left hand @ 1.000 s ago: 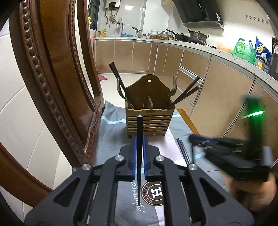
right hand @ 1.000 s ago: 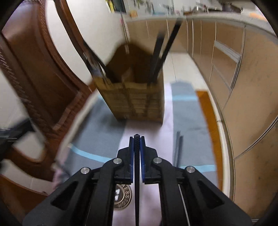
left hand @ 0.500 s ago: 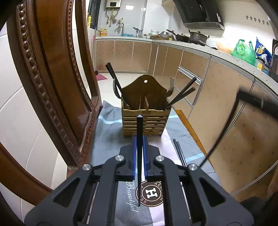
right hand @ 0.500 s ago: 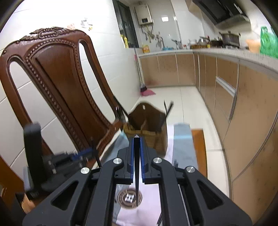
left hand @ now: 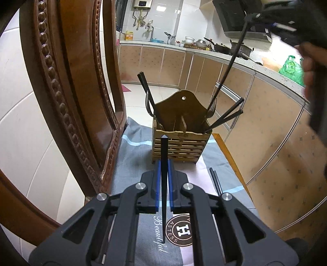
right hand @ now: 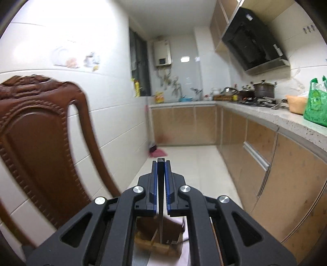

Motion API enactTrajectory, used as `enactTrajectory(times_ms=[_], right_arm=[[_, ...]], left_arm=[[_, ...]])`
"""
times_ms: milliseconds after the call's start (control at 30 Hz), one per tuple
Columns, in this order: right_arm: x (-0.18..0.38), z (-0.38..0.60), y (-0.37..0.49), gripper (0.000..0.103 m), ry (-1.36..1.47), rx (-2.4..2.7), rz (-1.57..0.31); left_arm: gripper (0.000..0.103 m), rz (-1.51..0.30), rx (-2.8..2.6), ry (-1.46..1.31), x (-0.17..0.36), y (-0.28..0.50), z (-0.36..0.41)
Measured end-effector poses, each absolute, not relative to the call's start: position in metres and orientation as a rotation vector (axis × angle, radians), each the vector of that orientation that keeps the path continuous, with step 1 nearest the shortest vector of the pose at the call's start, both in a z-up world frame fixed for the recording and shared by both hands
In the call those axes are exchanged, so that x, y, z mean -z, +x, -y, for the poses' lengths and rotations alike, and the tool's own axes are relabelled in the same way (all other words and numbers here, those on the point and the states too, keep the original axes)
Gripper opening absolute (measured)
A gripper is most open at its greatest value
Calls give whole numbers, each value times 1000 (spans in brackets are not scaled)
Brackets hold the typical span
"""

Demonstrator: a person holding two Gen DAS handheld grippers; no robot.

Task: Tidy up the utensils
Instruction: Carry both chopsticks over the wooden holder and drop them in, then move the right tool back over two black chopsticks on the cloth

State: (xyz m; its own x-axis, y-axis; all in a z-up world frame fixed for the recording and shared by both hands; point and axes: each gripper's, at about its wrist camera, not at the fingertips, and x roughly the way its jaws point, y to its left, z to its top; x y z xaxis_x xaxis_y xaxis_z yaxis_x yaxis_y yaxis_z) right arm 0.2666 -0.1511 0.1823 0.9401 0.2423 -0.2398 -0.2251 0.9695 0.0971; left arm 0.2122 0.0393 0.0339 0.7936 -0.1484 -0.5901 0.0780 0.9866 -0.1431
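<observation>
Left wrist showed my left claw (left hand: 163, 169) clamped on a chopstick (left hand: 164, 184), my right claw (left hand: 251, 17) clamping another above the holder (left hand: 180, 147) ahead, two chopsticks (left hand: 215, 181) unsorted beside.

Utensil holder (left hand: 180, 141) stood straight ahead of the left gripper (left hand: 164, 169), on the cloth (left hand: 134, 155). Two loose chopsticks (left hand: 215, 181) lay on the cloth, right of that gripper and nearer than the holder. Chair back (left hand: 67, 98) rose to its left. Right gripper (left hand: 286, 14) hung up and right, above the holder. Counter (left hand: 265, 72) ran behind, right.
</observation>
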Motion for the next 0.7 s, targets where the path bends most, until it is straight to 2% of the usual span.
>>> enactTrajectory(times_ms=[200, 267, 300, 333, 400, 533, 700], right_arm=[[-124, 151, 305, 8, 107, -191, -309], [-99, 154, 307, 20, 100, -206, -352], [-92, 155, 305, 34, 100, -213, -363], [-85, 161, 298, 44, 111, -222, -365], [-77, 181, 270, 54, 150, -254, -352], [-56, 228, 184, 84, 158, -297, -294], [1, 293, 74, 90, 65, -205, -292]], left_arm=[[6, -645, 111, -124, -32, 214, -45], [6, -645, 109, -125, -32, 214, -45], [6, -645, 107, -126, -33, 214, -46], [6, -644, 104, -127, -33, 214, -46], [6, -640, 98, -132, -34, 214, -47], [6, -624, 94, -143, -38, 212, -50], [6, -541, 81, -197, -66, 212, -55]])
